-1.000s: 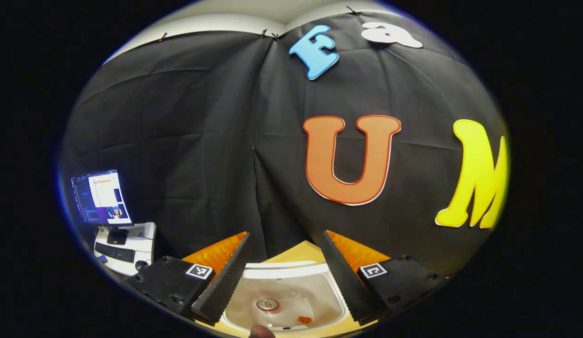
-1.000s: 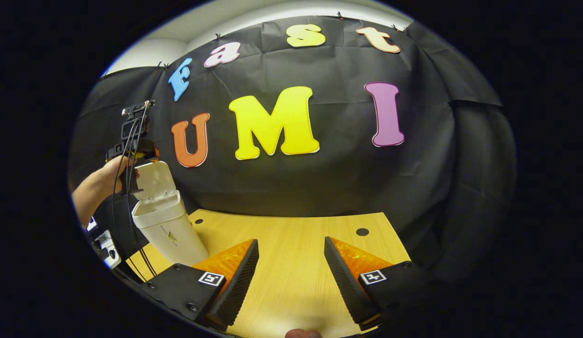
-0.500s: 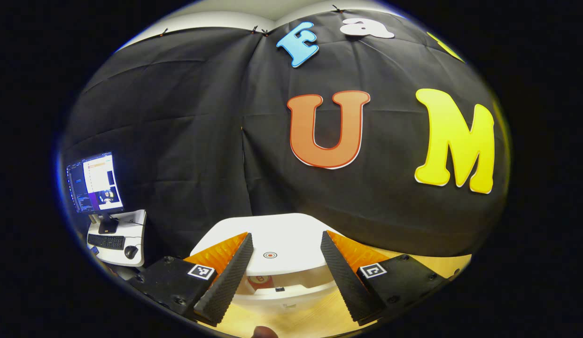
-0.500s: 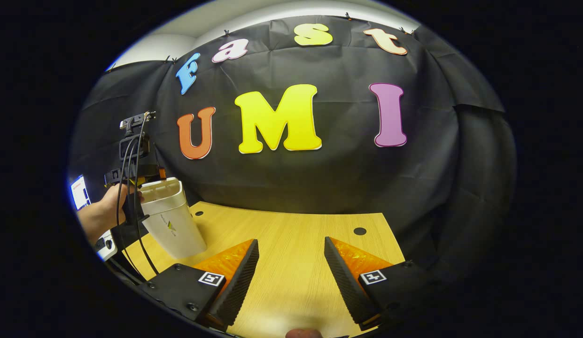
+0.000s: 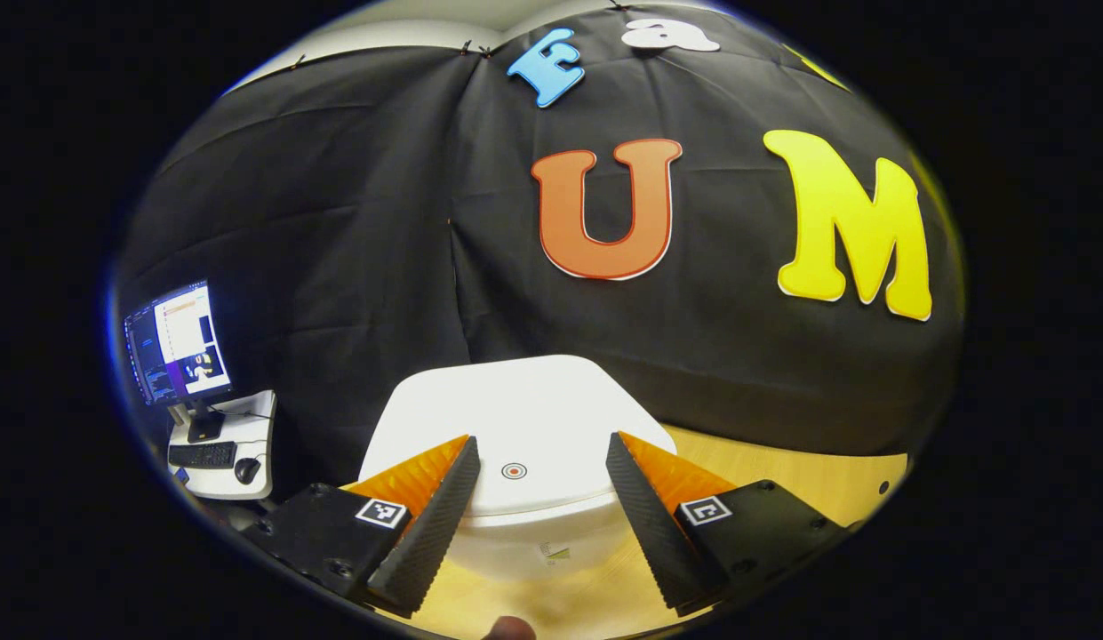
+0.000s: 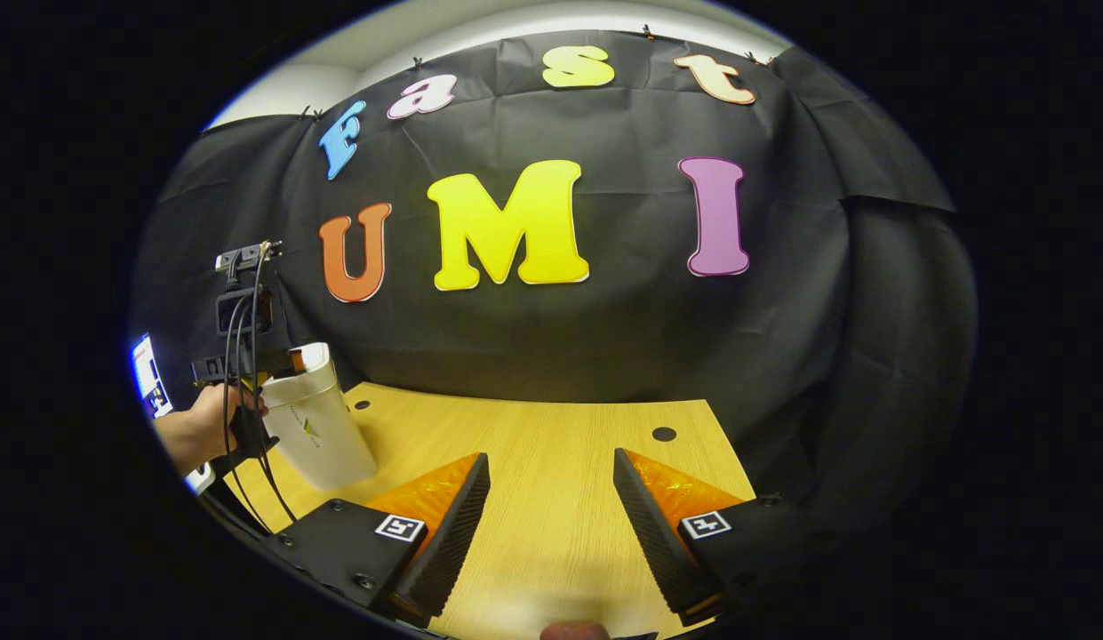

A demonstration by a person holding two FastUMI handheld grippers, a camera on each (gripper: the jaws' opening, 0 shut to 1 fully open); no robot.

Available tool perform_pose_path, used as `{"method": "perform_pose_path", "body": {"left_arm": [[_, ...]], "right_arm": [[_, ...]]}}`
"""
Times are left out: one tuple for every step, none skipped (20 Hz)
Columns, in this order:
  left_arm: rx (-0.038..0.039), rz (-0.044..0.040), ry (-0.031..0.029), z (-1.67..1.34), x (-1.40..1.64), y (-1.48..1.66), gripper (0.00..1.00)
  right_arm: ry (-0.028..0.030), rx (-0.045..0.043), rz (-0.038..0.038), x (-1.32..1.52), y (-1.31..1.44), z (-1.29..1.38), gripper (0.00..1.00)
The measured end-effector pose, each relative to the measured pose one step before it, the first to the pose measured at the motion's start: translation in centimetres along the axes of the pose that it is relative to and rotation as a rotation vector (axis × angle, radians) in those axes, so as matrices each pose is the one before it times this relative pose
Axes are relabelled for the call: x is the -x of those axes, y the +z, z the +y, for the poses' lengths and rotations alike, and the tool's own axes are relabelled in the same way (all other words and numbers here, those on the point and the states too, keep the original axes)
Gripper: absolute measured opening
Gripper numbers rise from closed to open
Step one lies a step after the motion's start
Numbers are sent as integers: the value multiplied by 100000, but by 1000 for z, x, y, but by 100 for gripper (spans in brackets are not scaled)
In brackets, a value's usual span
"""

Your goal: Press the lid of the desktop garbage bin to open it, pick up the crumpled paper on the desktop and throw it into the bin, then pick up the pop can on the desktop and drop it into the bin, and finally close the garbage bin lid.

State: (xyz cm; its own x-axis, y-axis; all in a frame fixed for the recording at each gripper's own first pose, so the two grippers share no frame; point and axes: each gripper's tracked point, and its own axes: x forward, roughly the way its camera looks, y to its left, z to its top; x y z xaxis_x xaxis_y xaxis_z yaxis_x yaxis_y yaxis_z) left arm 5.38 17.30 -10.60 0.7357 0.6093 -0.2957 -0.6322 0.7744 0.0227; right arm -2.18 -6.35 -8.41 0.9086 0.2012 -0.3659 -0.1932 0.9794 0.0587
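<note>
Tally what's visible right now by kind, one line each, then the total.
Garbage bin, lid down: 1
Grippers, left gripper and right gripper, both open: 2
Wooden desktop: 1
Monitor: 1
Keyboard: 1
Total: 6

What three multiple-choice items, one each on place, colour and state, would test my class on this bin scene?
1. Where does the bin stand in the right gripper view?
A. left part of the table
B. right edge
C. floor

2. What colour is the lid?
A. blue
B. white
C. black

3. How is the left tool?
A. shut on the lid
B. shut, empty
C. open above the lid

Answers: 1 A, it stands by the hand; 2 B, the lid's top is white; 3 C, its fingers stand apart.
</note>
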Motion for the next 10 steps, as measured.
{"method": "perform_pose_path", "body": {"left_arm": [[2704, 1128, -542, -392, -166, -403, 95], [-54, 641, -307, -13, 107, -173, 94], [-746, -854, -55, -42, 120, 198, 95], [-48, -917, -124, -76, -76, -55, 94], [291, -146, -293, 89, 4, -244, 93], [912, -1167, -284, 76, -1, 0, 93], [-998, -858, -304, -133, 110, 64, 93], [-1134, -2182, -367, -110, -3, 393, 93], [-365, -1018, -387, 31, 8, 37, 93], [-563, -1247, -437, 64, 2, -52, 92]], "right_arm": [[-194, -676, 307, -6, -233, -1, 89], [-594, -691, 102, -1, -109, -47, 89], [-853, -574, -106, 40, -168, -143, 89], [-567, -654, -542, 2, 1, -92, 89], [-188, -342, -177, 88, -104, 46, 89], [-485, 225, 196, 76, -188, -49, 89], [-315, 226, 0, 25, -117, -92, 89], [-189, -74, -451, -17, 193, -63, 89], [-164, -83, -656, 64, 242, 43, 89], [5, -20, -627, 8, 338, 103, 89]]}}
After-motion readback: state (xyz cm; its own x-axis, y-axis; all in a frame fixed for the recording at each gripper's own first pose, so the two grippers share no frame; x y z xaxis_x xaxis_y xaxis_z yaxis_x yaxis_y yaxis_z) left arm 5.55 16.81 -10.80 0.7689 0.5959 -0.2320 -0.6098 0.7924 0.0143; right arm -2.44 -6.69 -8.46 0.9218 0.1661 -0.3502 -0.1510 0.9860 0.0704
